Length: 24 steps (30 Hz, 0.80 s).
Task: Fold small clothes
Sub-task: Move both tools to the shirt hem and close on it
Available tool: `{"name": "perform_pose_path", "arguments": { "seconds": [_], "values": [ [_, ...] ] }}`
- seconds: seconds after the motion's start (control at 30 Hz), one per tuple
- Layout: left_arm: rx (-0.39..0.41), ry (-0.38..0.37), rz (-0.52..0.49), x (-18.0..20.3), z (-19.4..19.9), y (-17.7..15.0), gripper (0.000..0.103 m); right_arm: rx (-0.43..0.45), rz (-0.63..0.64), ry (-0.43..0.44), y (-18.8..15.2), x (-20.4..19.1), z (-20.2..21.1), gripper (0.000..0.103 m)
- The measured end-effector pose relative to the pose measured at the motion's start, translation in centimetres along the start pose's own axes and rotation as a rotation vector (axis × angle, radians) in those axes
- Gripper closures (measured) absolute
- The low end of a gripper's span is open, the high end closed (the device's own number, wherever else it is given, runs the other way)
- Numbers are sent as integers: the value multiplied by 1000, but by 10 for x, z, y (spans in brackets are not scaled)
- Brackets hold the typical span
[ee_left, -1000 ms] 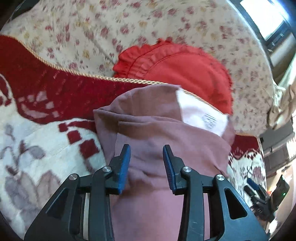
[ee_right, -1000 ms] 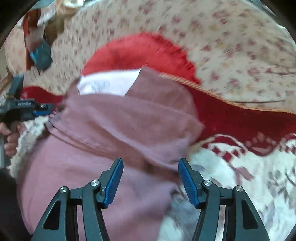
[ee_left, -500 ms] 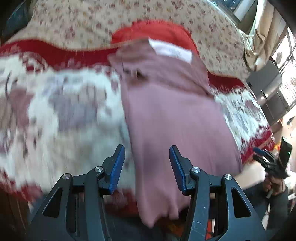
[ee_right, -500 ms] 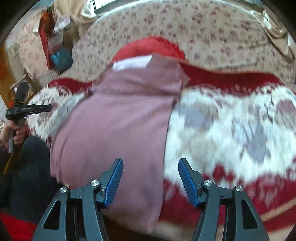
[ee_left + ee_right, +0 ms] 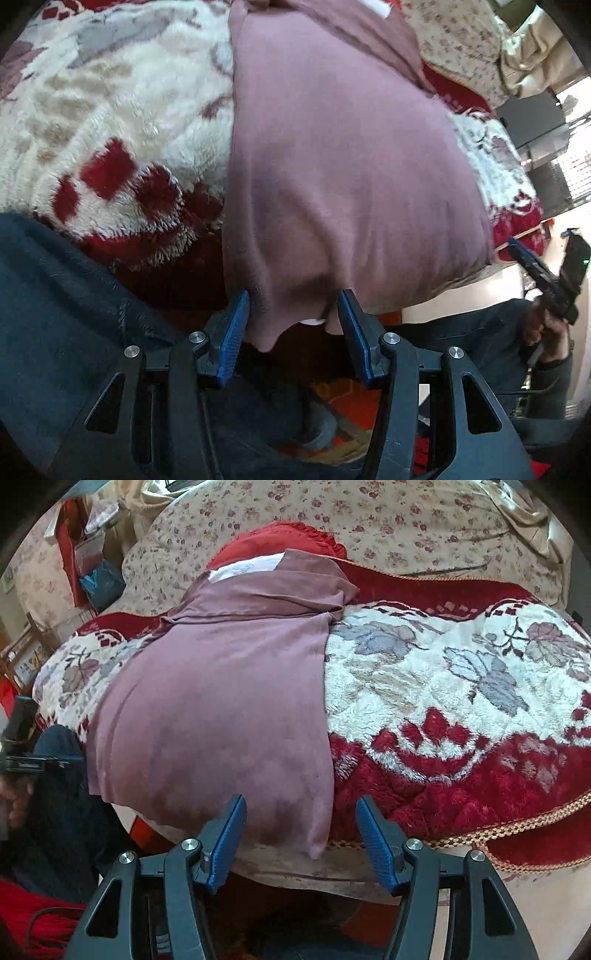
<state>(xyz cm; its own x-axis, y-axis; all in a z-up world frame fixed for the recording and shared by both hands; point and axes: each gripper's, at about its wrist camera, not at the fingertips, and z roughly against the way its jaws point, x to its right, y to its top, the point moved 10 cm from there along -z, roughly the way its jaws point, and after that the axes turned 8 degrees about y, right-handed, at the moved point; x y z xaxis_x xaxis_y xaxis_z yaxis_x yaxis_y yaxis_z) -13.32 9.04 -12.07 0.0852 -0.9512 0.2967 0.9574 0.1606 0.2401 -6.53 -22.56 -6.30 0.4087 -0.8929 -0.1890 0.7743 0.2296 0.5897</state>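
Left wrist view: the left claw (image 5: 293, 308), half open and gripping nothing, straddles the mauve garment's (image 5: 343, 155) near hem corner; its length runs away.

Right wrist view: the right claw (image 5: 299, 816), wide and empty, frames the garment's other near corner on the plush blanket (image 5: 461, 701).

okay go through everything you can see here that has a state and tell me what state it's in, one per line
Mauve garment: spread lengthwise on the blanket, far end folded over, near hem hanging off the edge.
Left tongs: open, near hem corner between the pads, ungripped.
Right tongs: open, at the other hem corner, empty.
Blanket: spread flat.
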Motion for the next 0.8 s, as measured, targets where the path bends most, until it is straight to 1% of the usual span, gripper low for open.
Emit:
{"name": "perform_pose_path", "arguments": {
  "seconds": [0.1, 0.2, 0.3, 0.37, 0.4, 0.43, 0.5, 0.53, 0.57, 0.63, 0.67, 0.7, 0.73, 0.77, 0.8],
  "values": [
    [-19, 54, -7, -2, -7, -1, 54, -8, -19, -9, -1, 5, 0, 43],
    [-3, 137, -18, -1, -2, -2, 54, -27, -32, -15, -5, 9, -1, 43],
    [-21, 229, -7, -8, -13, 0, 54, -42, -33, -15, -9, 12, -1, 43],
    [-26, 258, -4, -8, -17, 1, 54, -52, -22, -2, -12, 10, -2, 43],
    [-35, 256, -10, -6, -21, 1, 54, -61, -17, -1, -13, 10, -4, 43],
    [-48, 230, 1, -4, -26, 2, 54, -73, -10, 2, -15, 9, -7, 43],
    [-71, 146, 56, -2, -34, 5, 54, -98, -1, 10, -19, 8, -14, 43],
    [-77, 120, 84, -3, -36, 7, 54, -104, -2, 13, -20, 8, -18, 43],
    [-77, 98, 97, -3, -37, 8, 54, -116, -14, 17, -21, 11, -22, 44],
    [-69, 83, 95, -4, -35, 8, 54, -123, -40, 24, -20, 15, -29, 47],
    [-63, 74, 99, -3, -34, 9, 64, -137, -59, 44, -21, 17, -34, 55],
    [-64, 55, 107, -7, -32, 6, 74, -152, -67, 58, -22, 17, -38, 70],
    [-79, 36, 114, -8, -32, 3, 87, -171, -72, 66, -24, 17, -43, 76],
    [-84, 30, 117, -10, -31, 0, 97, -187, -72, 63, -26, 17, -46, 80],
    [-84, 20, 112, -8, -30, -2, 98, -197, -70, 62, -27, 16, -48, 84]
  ]
}}
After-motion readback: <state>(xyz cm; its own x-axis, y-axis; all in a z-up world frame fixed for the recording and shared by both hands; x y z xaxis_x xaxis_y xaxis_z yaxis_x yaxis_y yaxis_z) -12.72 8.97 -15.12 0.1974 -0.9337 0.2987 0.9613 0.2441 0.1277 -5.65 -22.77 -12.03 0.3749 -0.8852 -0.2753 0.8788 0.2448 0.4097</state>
